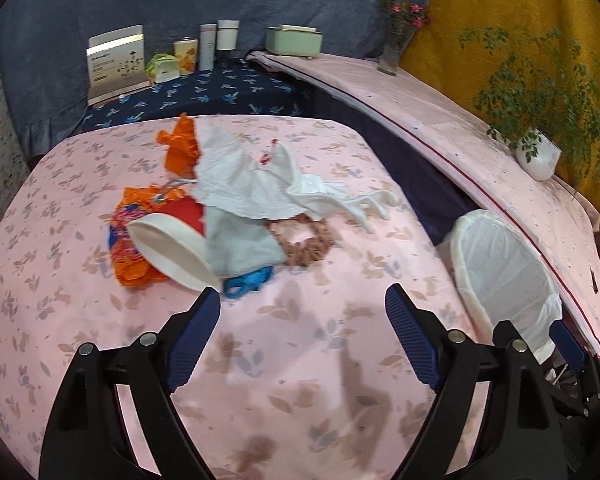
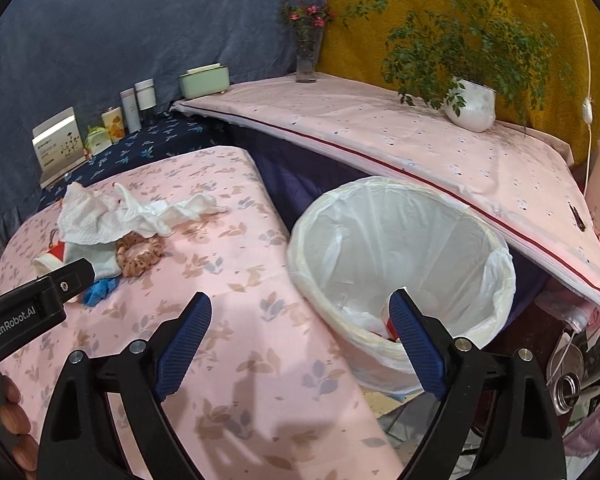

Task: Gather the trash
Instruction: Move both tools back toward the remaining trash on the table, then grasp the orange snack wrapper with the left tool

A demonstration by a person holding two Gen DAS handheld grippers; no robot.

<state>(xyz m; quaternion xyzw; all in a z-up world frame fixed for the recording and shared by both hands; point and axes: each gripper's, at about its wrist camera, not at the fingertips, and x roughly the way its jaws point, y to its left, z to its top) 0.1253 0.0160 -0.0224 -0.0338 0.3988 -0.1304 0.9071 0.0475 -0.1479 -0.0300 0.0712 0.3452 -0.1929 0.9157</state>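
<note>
Both the left gripper [image 1: 303, 306] and right gripper [image 2: 300, 312] stood wide open and empty. The litter pile [image 1: 236, 200] lay far on the table [image 1: 300, 360]; next, I judged, came reaching for a piece, then dropping it in the bin [image 2: 404, 248] at right

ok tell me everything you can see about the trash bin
The trash bin is a round, cream-coloured bin lined with a thin white plastic bag whose edge is folded out over the rim. It stands upright on the floor, beside the edge of the pink floral-covered table and below the pink-covered shelf. Inside, near the bottom, a red and white scrap shows. Neither gripper touches it.
</note>
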